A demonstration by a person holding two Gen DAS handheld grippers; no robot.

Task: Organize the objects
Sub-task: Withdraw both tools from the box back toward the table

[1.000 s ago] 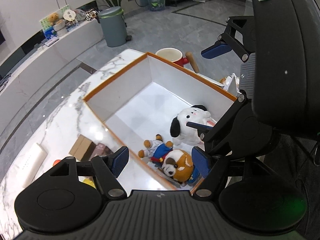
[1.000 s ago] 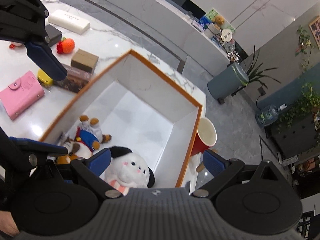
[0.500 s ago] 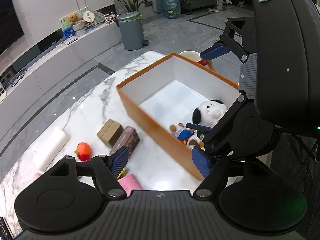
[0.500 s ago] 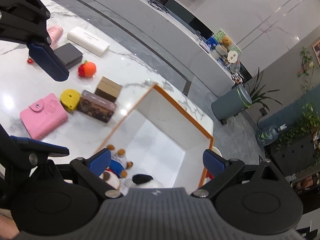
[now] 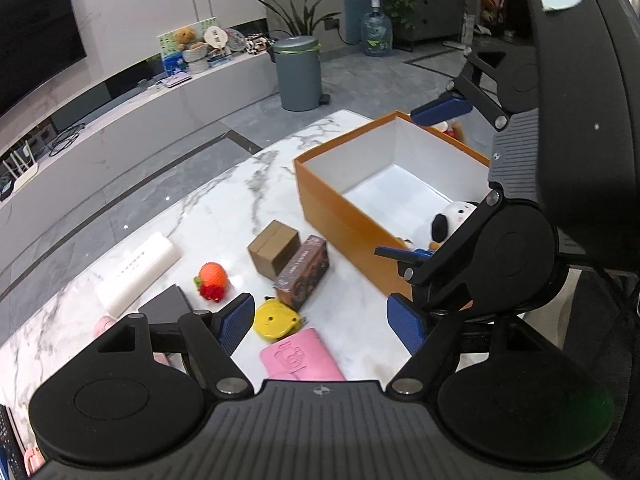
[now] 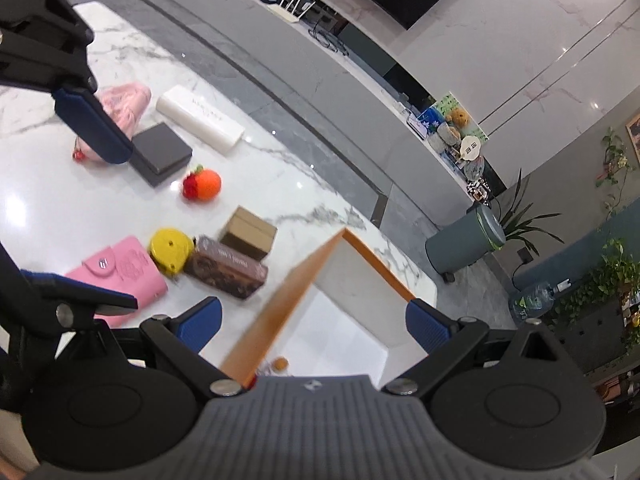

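Note:
An orange box with a white inside stands on the marble table, and a white plush dog lies in it. Left of the box lie a brown patterned box, a small cardboard box, a yellow round case, a pink wallet and an orange plush fruit. My left gripper hovers above the case and wallet with its jaws opening and nothing between the pads. My right gripper stands open above the box's left wall, holding nothing.
Farther left lie a dark grey box, a long white box and a pink plush. A red cup shows behind the orange box. Past the table's far edge stands a grey bin on the floor.
Both grippers have swung left from over the box's inside toward the loose items, which have come into view. The left jaws stand a little wider.

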